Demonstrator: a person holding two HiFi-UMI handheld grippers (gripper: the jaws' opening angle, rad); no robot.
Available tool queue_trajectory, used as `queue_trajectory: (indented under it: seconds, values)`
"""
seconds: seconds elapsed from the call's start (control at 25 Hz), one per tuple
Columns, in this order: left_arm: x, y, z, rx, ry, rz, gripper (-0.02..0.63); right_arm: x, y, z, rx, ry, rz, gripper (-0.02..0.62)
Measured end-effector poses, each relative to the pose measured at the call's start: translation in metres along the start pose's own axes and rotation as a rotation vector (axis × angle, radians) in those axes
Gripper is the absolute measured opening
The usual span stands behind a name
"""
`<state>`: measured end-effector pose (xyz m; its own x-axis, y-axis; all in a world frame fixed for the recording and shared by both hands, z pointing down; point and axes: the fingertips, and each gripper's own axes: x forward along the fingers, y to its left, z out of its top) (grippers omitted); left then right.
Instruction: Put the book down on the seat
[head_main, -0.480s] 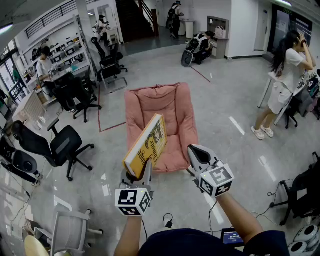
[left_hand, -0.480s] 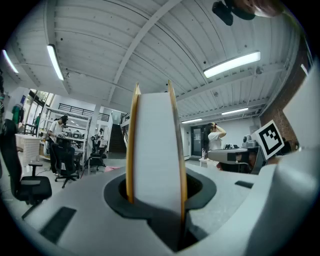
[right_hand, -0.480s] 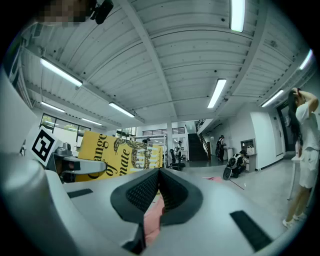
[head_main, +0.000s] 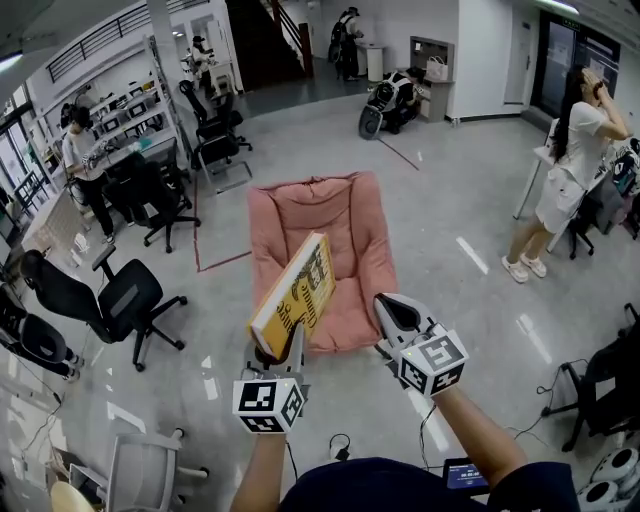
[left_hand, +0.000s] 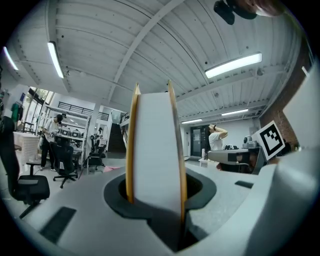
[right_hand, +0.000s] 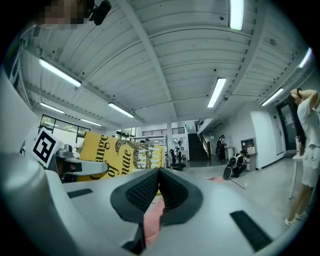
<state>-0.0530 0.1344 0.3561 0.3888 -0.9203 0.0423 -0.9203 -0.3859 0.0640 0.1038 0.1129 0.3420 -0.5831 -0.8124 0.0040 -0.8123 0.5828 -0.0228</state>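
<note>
A yellow book (head_main: 297, 290) with black print is held tilted up over the near edge of a pink floor seat (head_main: 330, 225). My left gripper (head_main: 283, 352) is shut on its lower end. In the left gripper view the book's white page edge (left_hand: 155, 150) stands between the jaws of that gripper (left_hand: 156, 197). My right gripper (head_main: 394, 312) hovers to the right of the book, shut, with nothing in it. In the right gripper view the book's cover (right_hand: 117, 157) shows to the left of the closed right gripper (right_hand: 159, 176), and a strip of the pink seat (right_hand: 152, 220) shows below.
Black office chairs (head_main: 110, 295) stand to the left, and a white chair (head_main: 140, 470) is at the near left. A person in white (head_main: 570, 160) stands at the right by a desk. A parked scooter (head_main: 385, 100) is far behind the seat. Grey floor surrounds the seat.
The book and both grippers hold nearly the same place. The view has shifted slightly, and a person at the far-left desks has moved.
</note>
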Motion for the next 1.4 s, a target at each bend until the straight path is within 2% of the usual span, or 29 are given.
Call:
queue_trajectory:
  seconds: [0.32, 0.56, 1.0, 1.4]
  values:
    - [0.006, 0.023, -0.002, -0.018, 0.002, -0.015, 0.147, 0.020, 0.003, 0.004, -0.010, -0.010, -0.028, 0.018]
    - [0.008, 0.046, -0.003, -0.029, 0.000, -0.027, 0.147, 0.041, 0.018, 0.003, -0.035, -0.001, -0.017, 0.018]
    - [0.007, 0.050, -0.013, -0.026, 0.015, -0.080, 0.147, 0.061, 0.029, -0.001, -0.051, 0.022, -0.030, 0.018]
    - [0.012, 0.069, -0.016, -0.035, 0.015, -0.070, 0.147, 0.073, 0.023, -0.004, -0.039, 0.028, -0.050, 0.018]
